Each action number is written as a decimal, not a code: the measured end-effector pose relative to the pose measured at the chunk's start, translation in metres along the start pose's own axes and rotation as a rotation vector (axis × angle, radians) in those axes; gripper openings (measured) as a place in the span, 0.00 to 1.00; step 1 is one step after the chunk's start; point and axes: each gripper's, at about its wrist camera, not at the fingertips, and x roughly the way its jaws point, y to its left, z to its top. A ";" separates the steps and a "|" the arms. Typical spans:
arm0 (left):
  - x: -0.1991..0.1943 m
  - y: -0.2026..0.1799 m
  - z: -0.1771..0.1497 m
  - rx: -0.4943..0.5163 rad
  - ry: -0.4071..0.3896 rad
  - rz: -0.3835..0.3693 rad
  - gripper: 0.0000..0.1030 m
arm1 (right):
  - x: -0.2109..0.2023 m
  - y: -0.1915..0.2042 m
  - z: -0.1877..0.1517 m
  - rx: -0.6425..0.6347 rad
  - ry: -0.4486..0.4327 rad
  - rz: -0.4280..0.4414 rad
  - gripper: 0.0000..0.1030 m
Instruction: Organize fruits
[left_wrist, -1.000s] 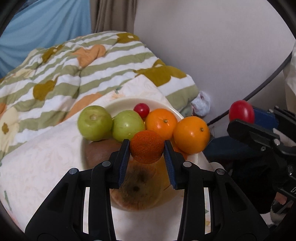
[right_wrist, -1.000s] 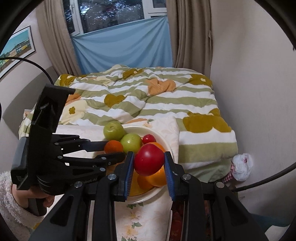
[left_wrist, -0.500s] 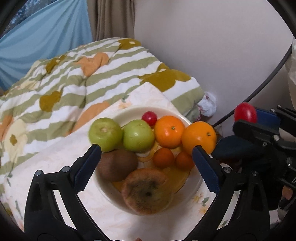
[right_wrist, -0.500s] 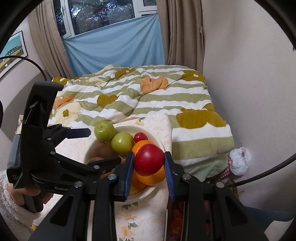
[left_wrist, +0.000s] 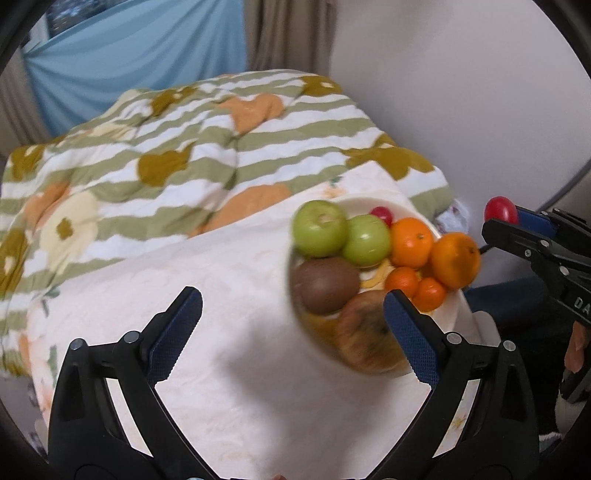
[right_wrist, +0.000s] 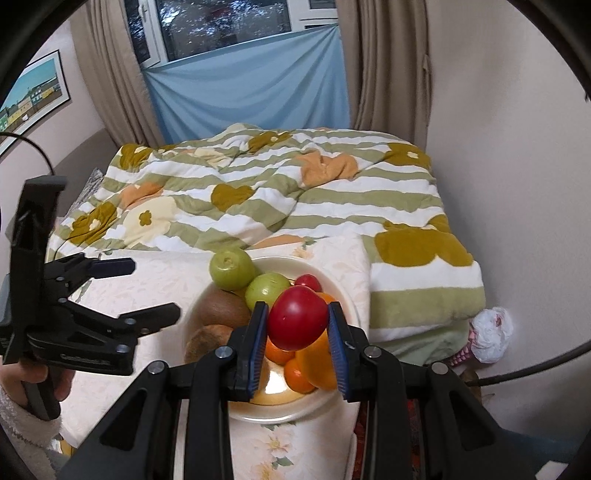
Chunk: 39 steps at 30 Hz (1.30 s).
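Observation:
A cream plate (right_wrist: 347, 295) on a white floral cloth holds two green apples (right_wrist: 232, 268), a kiwi (right_wrist: 225, 310), a brown spotted fruit (left_wrist: 365, 339), a small red fruit (right_wrist: 308, 282) and several oranges (left_wrist: 412, 242). The plate also shows in the left wrist view (left_wrist: 458, 314). My right gripper (right_wrist: 297, 325) is shut on a red tomato (right_wrist: 297, 317) and holds it just above the plate's near side. My left gripper (left_wrist: 291, 325) is open and empty, left of the plate over the cloth; it shows in the right wrist view (right_wrist: 147, 291).
A striped green and white quilt (right_wrist: 295, 192) covers the bed behind the plate. A wall (right_wrist: 498, 147) stands close on the right, with a white crumpled bag (right_wrist: 491, 328) and a black cable (right_wrist: 535, 369) on the floor beside the bed.
My left gripper let a small orange go onto the plate, opened wide, and swung left away from the plate. My right gripper has stayed over the plate with the tomato.

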 end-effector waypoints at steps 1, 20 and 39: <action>-0.002 0.005 -0.002 -0.012 -0.001 0.011 1.00 | 0.003 0.002 0.001 -0.009 0.005 0.007 0.29; -0.032 0.034 -0.058 -0.220 -0.011 0.122 1.00 | 0.053 0.012 -0.010 -0.089 0.100 0.109 0.29; -0.047 0.036 -0.086 -0.298 -0.015 0.167 1.00 | 0.046 0.018 -0.004 -0.097 0.028 0.137 1.00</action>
